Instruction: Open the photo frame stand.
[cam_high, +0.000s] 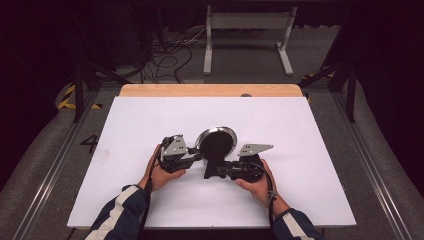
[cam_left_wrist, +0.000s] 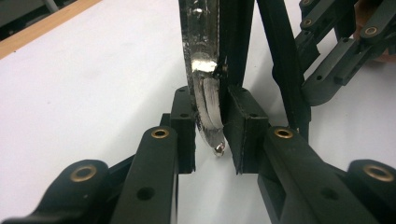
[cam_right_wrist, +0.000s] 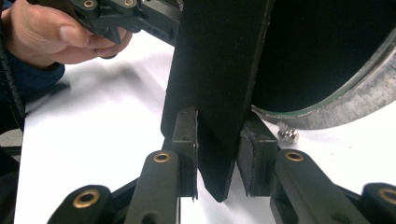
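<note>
Round silver-rimmed mirror with black back (cam_high: 216, 141) stands mid-surface on the white surface (cam_high: 125, 150), its black flat stand (cam_right_wrist: 217, 84) toward the near side. Left gripper (cam_left_wrist: 208, 135) pinches the rim; right gripper (cam_right_wrist: 217, 158) pinches the stand. Mirror face hidden; upper disc cut off in both gripper views.
</note>
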